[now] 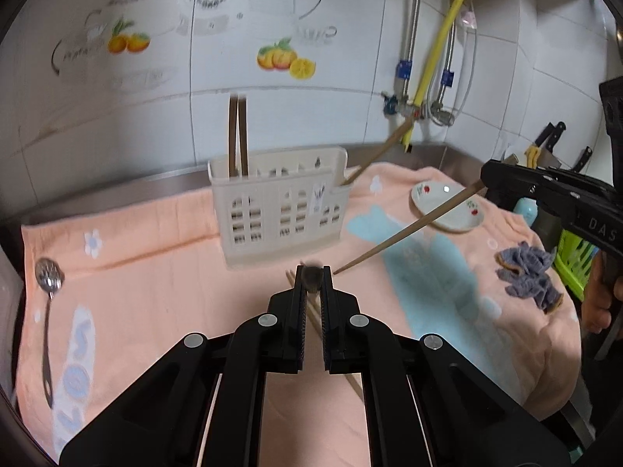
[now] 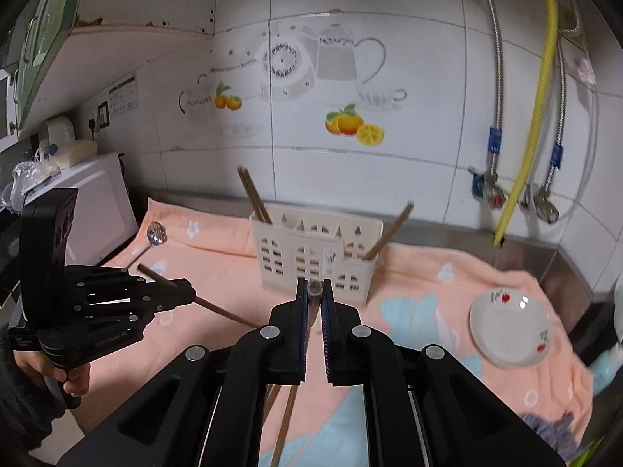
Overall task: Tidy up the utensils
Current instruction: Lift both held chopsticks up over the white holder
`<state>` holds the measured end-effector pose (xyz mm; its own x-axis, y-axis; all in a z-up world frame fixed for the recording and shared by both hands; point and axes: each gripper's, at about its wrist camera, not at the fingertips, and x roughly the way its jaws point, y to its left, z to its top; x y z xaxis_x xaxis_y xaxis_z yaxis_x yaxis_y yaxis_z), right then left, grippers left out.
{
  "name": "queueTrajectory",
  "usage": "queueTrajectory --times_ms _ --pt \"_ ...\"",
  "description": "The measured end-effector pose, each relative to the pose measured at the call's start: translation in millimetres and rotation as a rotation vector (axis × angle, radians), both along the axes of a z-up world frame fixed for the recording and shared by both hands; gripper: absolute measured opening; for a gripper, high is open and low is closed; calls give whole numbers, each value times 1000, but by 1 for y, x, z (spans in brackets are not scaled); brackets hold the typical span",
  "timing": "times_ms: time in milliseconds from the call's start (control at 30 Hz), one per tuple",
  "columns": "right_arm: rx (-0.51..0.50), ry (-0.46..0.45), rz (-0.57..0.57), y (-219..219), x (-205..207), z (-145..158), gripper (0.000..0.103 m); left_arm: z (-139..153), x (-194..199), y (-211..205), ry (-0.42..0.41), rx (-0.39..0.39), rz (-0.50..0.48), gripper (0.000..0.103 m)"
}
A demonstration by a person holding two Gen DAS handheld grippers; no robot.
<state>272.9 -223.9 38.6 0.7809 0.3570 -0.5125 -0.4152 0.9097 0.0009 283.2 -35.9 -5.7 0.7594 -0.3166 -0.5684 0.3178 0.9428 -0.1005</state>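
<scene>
Two black hand-held tools hover over the bench (image 1: 436, 151), a steel counter draped with a wide peach towel (image 1: 163, 249) printed with pale blue shapes and white flowers. We take the cream plastic utensil caddy (image 1: 278, 210), with its window-shaped cut-outs, as our landmark; it stands upright on the towel toward the tiled wall.

Nearer to us than the caddy, our left tool (image 1: 314, 277) has its jaws together, clamped on a brown wooden chopstick (image 2: 218, 308) seen almost end-on from its own camera; the right wrist view shows that stick running through the tool's tip. To the right of the caddy, our right tool (image 2: 314, 287) is likewise pinched shut on a second light wooden chopstick (image 1: 409, 229), which slants down toward the towel in front of the caddy without touching it.

A white round saucer with small red fruit prints (image 1: 447, 208) rests right of the caddy, and a crumpled grey-blue cloth (image 1: 529, 274) lies nearer than that. A slotted steel spoon (image 1: 48, 303) lies far left of the caddy at the towel's edge.

A pair of dark chopsticks (image 1: 237, 136) stands in the caddy's left compartment, and one lighter chopstick (image 1: 373, 153) leans out of its right end. More pale chopsticks (image 1: 311, 311) lie on the towel just in front of the caddy, under our left tool.
</scene>
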Motion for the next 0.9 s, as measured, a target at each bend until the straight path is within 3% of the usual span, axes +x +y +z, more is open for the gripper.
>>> queueTrajectory --times_ms 367,667,900 --pt "-15 -41 37 -3 28 65 6 73 28 -5 -115 11 -19 5" --pt "-8 -76 5 -8 50 91 6 135 63 -11 -242 22 20 5" --pt "-29 -62 -19 -7 79 93 6 154 96 -6 -286 3 80 5"
